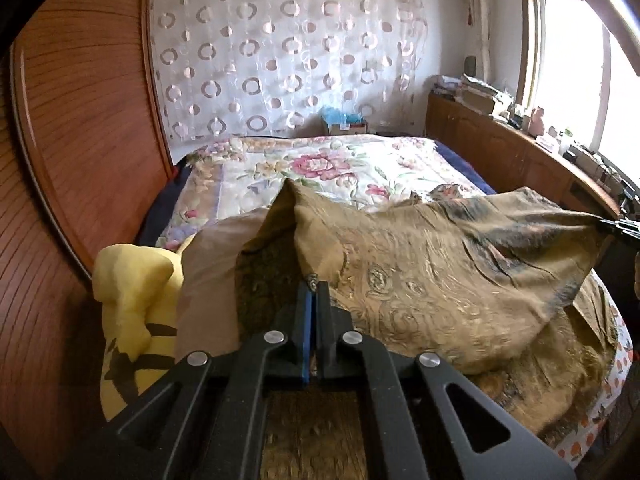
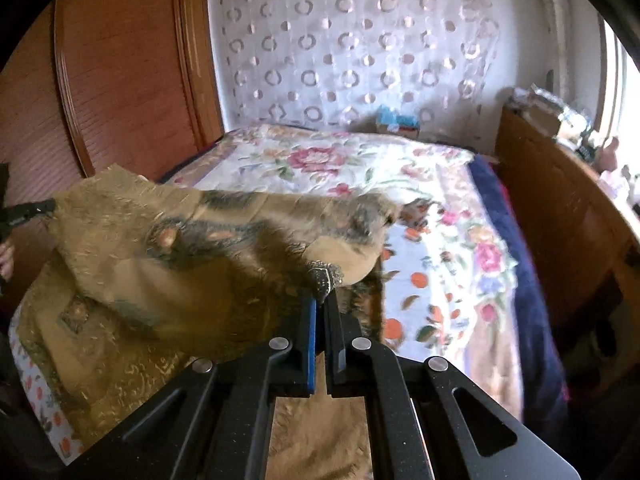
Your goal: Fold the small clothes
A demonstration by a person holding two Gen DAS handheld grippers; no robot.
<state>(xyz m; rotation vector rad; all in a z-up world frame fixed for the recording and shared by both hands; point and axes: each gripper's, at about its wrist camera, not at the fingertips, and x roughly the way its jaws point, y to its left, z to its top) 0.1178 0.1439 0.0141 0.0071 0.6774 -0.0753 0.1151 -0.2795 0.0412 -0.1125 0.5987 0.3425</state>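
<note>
An olive-brown patterned garment (image 1: 420,280) is held up, stretched between both grippers over the bed. My left gripper (image 1: 314,286) is shut on one corner of it. My right gripper (image 2: 323,294) is shut on the other corner; the garment (image 2: 180,264) sags between them and its lower part lies on the bed. The right gripper's tip also shows at the right edge of the left wrist view (image 1: 620,226), and the left gripper's tip at the left edge of the right wrist view (image 2: 32,210).
A floral bedspread (image 1: 320,168) covers the bed. A yellow plush toy (image 1: 136,300) lies at the near left, beside a beige pillow (image 1: 212,280). A wooden wardrobe (image 1: 80,140) stands left, a wooden cabinet (image 2: 560,208) with clutter right, under a window.
</note>
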